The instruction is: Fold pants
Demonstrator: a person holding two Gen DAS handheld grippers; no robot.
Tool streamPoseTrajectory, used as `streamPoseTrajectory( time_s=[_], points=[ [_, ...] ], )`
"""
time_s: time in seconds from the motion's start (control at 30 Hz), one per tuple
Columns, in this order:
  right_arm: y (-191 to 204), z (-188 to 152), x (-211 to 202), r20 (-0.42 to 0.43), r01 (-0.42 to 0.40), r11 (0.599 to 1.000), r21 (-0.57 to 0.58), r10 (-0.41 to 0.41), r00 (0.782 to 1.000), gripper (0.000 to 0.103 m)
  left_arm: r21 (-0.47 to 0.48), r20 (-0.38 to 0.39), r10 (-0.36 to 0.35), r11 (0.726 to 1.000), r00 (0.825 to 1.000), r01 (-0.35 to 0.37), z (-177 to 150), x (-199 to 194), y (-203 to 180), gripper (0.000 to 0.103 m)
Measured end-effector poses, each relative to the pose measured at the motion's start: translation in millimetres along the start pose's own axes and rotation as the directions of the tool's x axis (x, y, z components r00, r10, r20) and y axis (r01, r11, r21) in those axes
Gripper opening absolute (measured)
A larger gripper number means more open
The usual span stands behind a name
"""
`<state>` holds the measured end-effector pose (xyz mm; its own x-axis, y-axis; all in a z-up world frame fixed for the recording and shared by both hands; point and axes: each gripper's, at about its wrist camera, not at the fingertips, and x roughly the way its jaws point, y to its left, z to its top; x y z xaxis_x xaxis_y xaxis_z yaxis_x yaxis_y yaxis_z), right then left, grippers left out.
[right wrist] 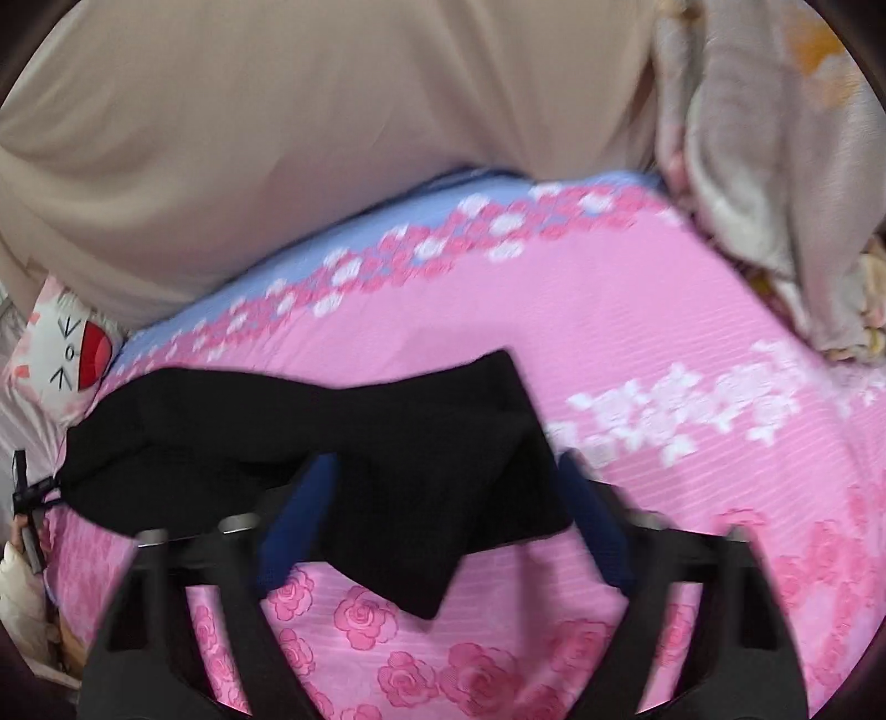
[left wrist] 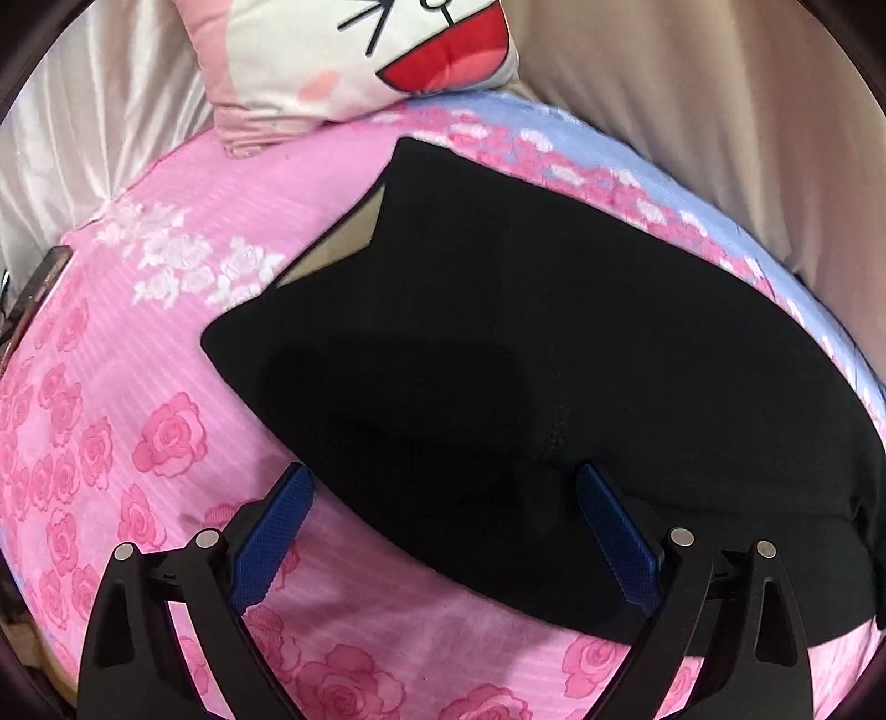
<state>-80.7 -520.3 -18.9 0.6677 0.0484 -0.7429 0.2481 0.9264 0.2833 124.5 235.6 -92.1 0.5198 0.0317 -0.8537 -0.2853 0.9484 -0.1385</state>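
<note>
A home bedroom: rose-print pink bedsheet (left wrist: 138, 387), cartoon pillow (left wrist: 360, 50), curtain (right wrist: 277, 138).

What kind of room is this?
Most likely a bedroom: black pants lie on a pink rose-patterned bedsheet, a cartoon-face pillow rests at the bed's end, and beige curtains hang behind.

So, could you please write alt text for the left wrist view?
Black pants lie folded on a pink rose-print bedsheet, with the left tool open above their near edge. A cartoon-face pillow sits at the far end.
</note>
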Motion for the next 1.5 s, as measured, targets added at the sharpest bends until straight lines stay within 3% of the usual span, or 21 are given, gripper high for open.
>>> streamPoseTrajectory(
  time_s=[0.03, 0.07, 0.13, 0.2, 0.27, 0.33, 0.4, 0.43, 0.5, 0.57, 0.7, 0.83, 0.9, 0.97, 1.0, 1.1, 1.17, 1.27, 1.33, 1.4, 1.5],
  points=[
    [4, 0, 9, -0.026, 0.009, 1.000, -0.012, -0.010, 1.000, 0.013, -0.006, -0.011, 0.001, 1.000, 1.000, -0.001, 2, 1, 0, 0.094],
    [8, 2, 13, -0.037, 0.021, 0.999, -0.035, -0.022, 0.999, 0.009, -0.017, -0.015, -0.002, 1.000, 1.000, 0.002, 3, 0, 0, 0.094],
    [24, 13, 9, 0.001, 0.055, 0.994, -0.090, -0.055, 0.999, 0.009, -0.053, -0.025, -0.016, 0.998, 1.000, 0.015, 7, 1, 3, 0.094],
    [40, 38, -26, 0.142, 0.019, 0.993, -0.118, -0.002, 0.990, 0.009, -0.084, -0.036, -0.032, 0.996, 0.999, 0.029, 12, 2, 5, 0.094],
    [55, 59, -75, 0.305, -0.010, 0.985, -0.172, 0.063, 0.950, 0.007, -0.107, -0.041, -0.049, 0.993, 0.998, 0.044, 16, 1, 8, 0.094],
    [62, 68, -106, 0.383, 0.013, 0.975, -0.221, 0.074, 0.921, 0.007, -0.121, -0.042, -0.065, 0.991, 0.997, 0.060, 18, -1, 11, 0.094],
    [58, 63, -114, 0.379, 0.046, 0.962, -0.269, 0.062, 0.923, 0.007, -0.123, -0.038, -0.078, 0.990, 0.996, 0.073, 17, -2, 14, 0.094],
    [43, 54, -105, 0.323, 0.035, 0.966, -0.255, 0.051, 0.945, 0.009, -0.121, -0.034, -0.082, 0.990, 0.996, 0.077, 16, -1, 15, 0.094],
    [9, 32, -78, 0.212, 0.103, 0.977, -0.186, -0.063, 0.975, 0.013, -0.120, -0.024, -0.085, 0.989, 0.996, 0.082, 15, 0, 17, 0.094],
    [-35, -5, -48, 0.081, 0.226, 0.971, -0.081, -0.220, 0.972, 0.015, -0.110, -0.012, -0.081, 0.991, 0.997, 0.080, 14, 0, 15, 0.094],
    [-57, -42, -62, 0.142, 0.205, 0.974, 0.097, -0.217, 0.966, 0.015, -0.126, -0.026, -0.051, 0.991, 0.998, 0.048, 20, 3, 12, 0.095],
    [-33, -47, -74, 0.196, 0.146, 0.986, 0.084, -0.160, 0.967, 0.016, -0.174, -0.015, -0.026, 0.984, 1.000, 0.023, 30, 5, 8, 0.091],
    [-19, -44, -75, 0.211, 0.112, 0.992, 0.066, -0.123, 0.970, 0.027, -0.169, 0.006, 0.002, 0.986, 1.000, -0.001, 32, 2, 2, 0.074],
    [-8, -39, -75, 0.226, 0.093, 0.994, 0.060, -0.104, 0.969, 0.053, -0.092, 0.029, 0.008, 0.996, 1.000, -0.006, 36, -7, -10, 0.041],
    [0, -38, -74, 0.238, 0.088, 0.995, 0.048, -0.097, 0.966, 0.064, -0.078, 0.030, -0.014, 0.997, 0.999, 0.016, 38, -11, -10, 0.032],
    [19, -35, -67, 0.247, 0.048, 0.999, 0.015, -0.050, 0.968, 0.063, -0.068, 0.030, -0.101, 0.992, 0.994, 0.103, 44, -26, -3, 0.005],
    [31, -34, -59, 0.240, 0.025, 1.000, -0.001, -0.023, 0.971, 0.063, -0.050, 0.075, -0.080, 0.995, 0.994, 0.084, 48, -43, 14, 0.005],
    [48, -35, -45, 0.204, -0.003, 1.000, -0.020, 0.007, 0.979, 0.063, -0.052, 0.042, -0.188, 0.980, 0.981, 0.190, 48, -54, 47, 0.010],
    [62, -36, -38, 0.190, -0.022, 0.999, -0.036, 0.028, 0.981, 0.063, -0.036, -0.010, -0.179, 0.983, 0.984, 0.179, 38, -50, 58, 0.018],
    [84, -35, -28, 0.177, -0.048, 0.996, -0.074, 0.060, 0.982, 0.065, -0.020, 0.019, -0.124, 0.992, 0.992, 0.125, 29, -57, 59, 0.021],
    [121, -31, -15, 0.144, -0.087, 0.987, -0.132, 0.106, 0.984, 0.066, -0.058, 0.163, -0.009, 0.998, 0.987, 0.019, 18, -84, 67, 0.060]
  ],
)
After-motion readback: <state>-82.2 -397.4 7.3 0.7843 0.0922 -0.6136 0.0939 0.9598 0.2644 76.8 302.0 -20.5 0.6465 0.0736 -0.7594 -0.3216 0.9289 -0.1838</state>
